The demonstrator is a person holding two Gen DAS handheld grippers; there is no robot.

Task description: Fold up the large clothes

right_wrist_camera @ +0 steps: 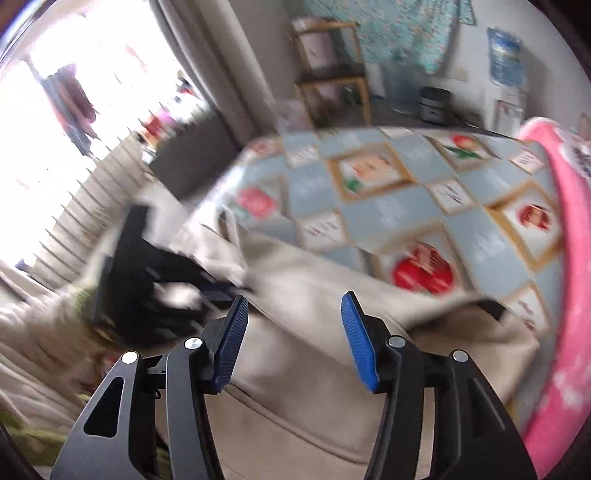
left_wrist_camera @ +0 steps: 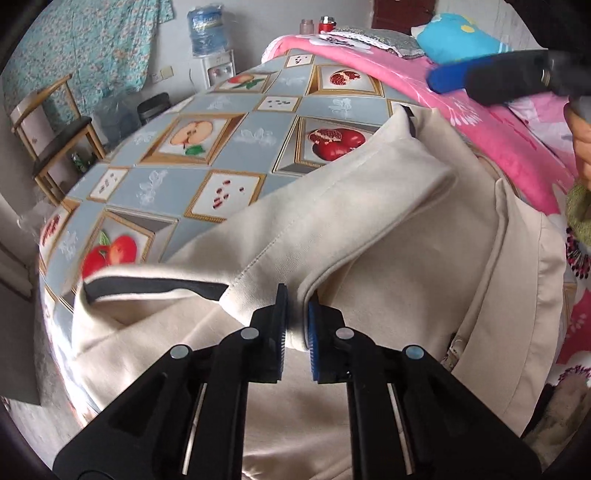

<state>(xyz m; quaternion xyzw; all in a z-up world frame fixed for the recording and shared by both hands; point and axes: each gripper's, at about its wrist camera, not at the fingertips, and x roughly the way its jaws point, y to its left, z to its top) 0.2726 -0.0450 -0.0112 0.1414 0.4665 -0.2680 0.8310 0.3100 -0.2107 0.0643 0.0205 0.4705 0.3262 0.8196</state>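
Note:
A large cream garment [left_wrist_camera: 369, 236] with dark trim on its cuffs lies half folded over the table's near side. My left gripper [left_wrist_camera: 297, 319] is shut on a thick fold of its cloth, which bulges between the two pads. In the right wrist view my right gripper [right_wrist_camera: 293, 315] stands open above the same cream garment [right_wrist_camera: 303, 373], with nothing between its blue pads [right_wrist_camera: 356, 332]. That view is blurred. The left gripper [right_wrist_camera: 216, 290] shows there as a dark shape at the left. The right gripper [left_wrist_camera: 445, 79] crosses the upper right of the left wrist view, held by a hand [left_wrist_camera: 581, 144].
The table carries a fruit-patterned cloth [left_wrist_camera: 229, 147]. A pink flowered blanket [left_wrist_camera: 509, 140] borders it on the right, with a blue plush toy [left_wrist_camera: 461, 35] behind. A wooden chair [left_wrist_camera: 55, 136], a black bin [left_wrist_camera: 153, 107] and a water dispenser [left_wrist_camera: 208, 40] stand beyond the far edge.

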